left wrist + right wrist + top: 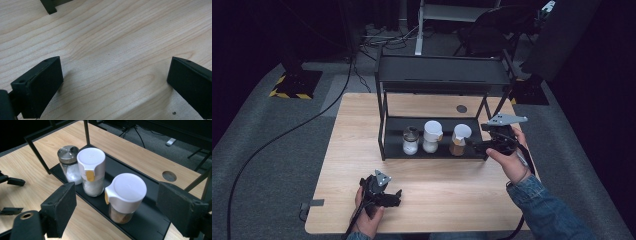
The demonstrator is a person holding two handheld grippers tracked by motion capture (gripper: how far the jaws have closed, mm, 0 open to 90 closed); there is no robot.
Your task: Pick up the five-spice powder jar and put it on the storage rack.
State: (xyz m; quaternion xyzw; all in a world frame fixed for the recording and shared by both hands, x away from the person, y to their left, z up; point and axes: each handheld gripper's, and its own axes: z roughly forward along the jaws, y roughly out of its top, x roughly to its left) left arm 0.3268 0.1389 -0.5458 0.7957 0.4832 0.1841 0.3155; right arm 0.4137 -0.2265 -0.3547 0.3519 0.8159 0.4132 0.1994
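Left hand-held gripper (398, 196), jaws wide, idle over bare bench (112, 45). Rack's lower shelf (150, 220): steel-capped jar (68, 163), white-capped jar (91, 171), brown spice jar (125, 197). Right hand-held gripper (117, 205) open, straddling the spice jar. Risk: a jaw clips the neighbouring jar, toppling it.

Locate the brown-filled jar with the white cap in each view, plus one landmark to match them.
High view: brown-filled jar stands rightmost of three on the rack's lower shelf, just left of the right tongs.
Right gripper view: jar sits centre-right, between the open jaws, nearest the camera.
Left gripper view: bare tabletop between the open jaws.
Shared landmark: round hole in the tabletop, behind the rack.
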